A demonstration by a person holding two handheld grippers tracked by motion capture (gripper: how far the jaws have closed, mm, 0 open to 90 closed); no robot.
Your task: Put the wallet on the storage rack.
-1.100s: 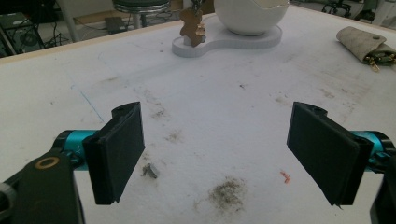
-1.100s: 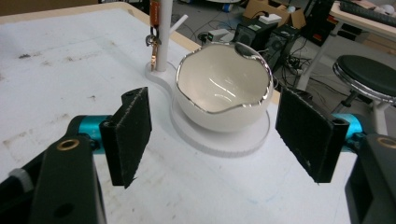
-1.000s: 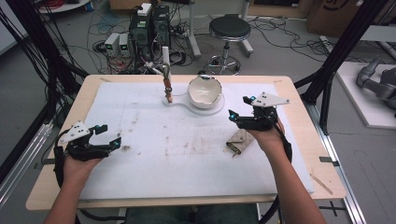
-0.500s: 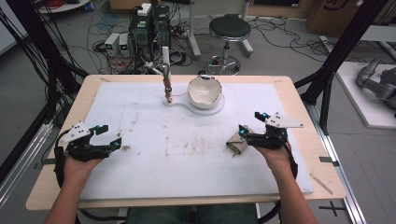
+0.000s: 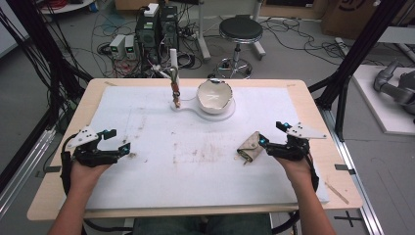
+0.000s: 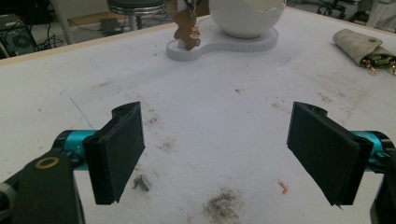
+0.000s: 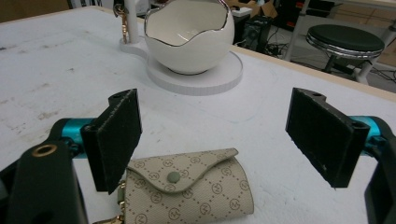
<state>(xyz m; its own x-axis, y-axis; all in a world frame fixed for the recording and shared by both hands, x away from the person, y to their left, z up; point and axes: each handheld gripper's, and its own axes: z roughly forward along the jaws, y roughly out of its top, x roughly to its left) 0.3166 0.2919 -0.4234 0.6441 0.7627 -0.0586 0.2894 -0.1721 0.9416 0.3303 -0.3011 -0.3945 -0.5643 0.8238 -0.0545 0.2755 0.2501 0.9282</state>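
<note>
At the near left of the bench (image 5: 147, 105), the left tongs (image 5: 115, 142) rest low over the stained white mat, jaws spread wide with nothing between them. At the far middle stands a white egg-shaped bowl (image 5: 214, 95) on a white base, with a small post just left of it carrying a hanging brown charm (image 5: 176, 90). To the right, a beige patterned key pouch (image 5: 249, 146) lies on the mat. The right tongs (image 5: 270, 135) sit just beside it, jaws released and wide apart, the pouch lying next to the left jaw.
</note>
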